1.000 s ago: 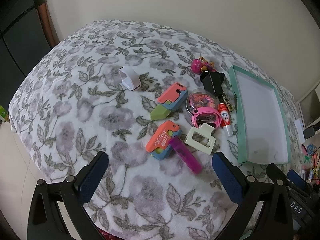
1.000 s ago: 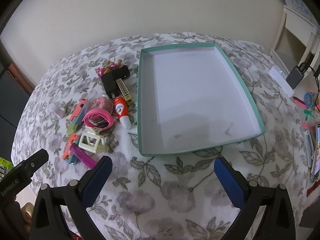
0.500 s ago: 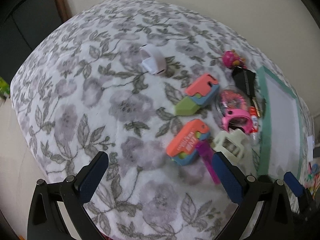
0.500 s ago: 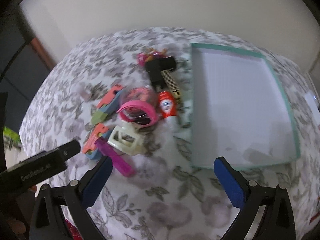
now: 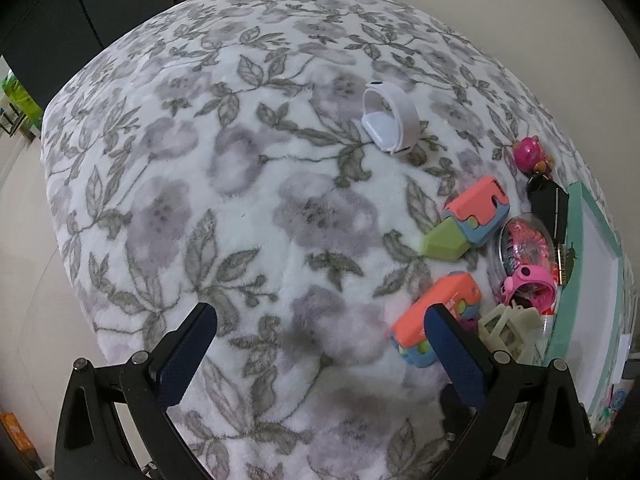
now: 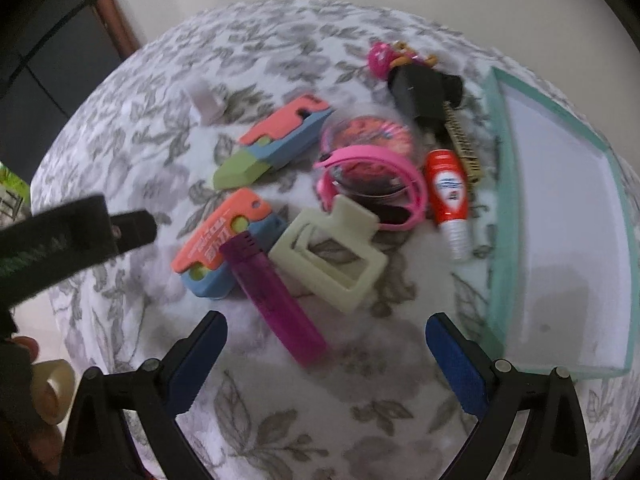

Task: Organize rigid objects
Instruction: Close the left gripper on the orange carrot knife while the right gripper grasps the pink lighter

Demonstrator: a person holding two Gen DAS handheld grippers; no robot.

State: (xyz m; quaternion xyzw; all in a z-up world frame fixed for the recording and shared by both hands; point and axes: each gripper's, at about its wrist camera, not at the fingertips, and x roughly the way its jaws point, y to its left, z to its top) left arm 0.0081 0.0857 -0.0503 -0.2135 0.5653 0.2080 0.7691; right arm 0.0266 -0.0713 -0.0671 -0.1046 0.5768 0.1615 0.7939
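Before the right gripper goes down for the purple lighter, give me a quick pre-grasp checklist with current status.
1. Right gripper open: ok.
2. Purple lighter ahead between the fingers: ok.
3. Lighter free of neighbours: not ok; its top rests against the orange-and-blue toy, and the cream hair claw is close.
4. Teal tray has bare floor: ok.
5. Left gripper open, holding nothing: ok.
6. Left gripper out of the way: cannot tell.

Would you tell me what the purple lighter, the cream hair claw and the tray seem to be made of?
Purple lighter: translucent glossy plastic, light passing through its body. Cream hair claw: matte opaque plastic, moulded cut-outs. Tray: probably cardboard, with thin teal walls and a flat white floor.
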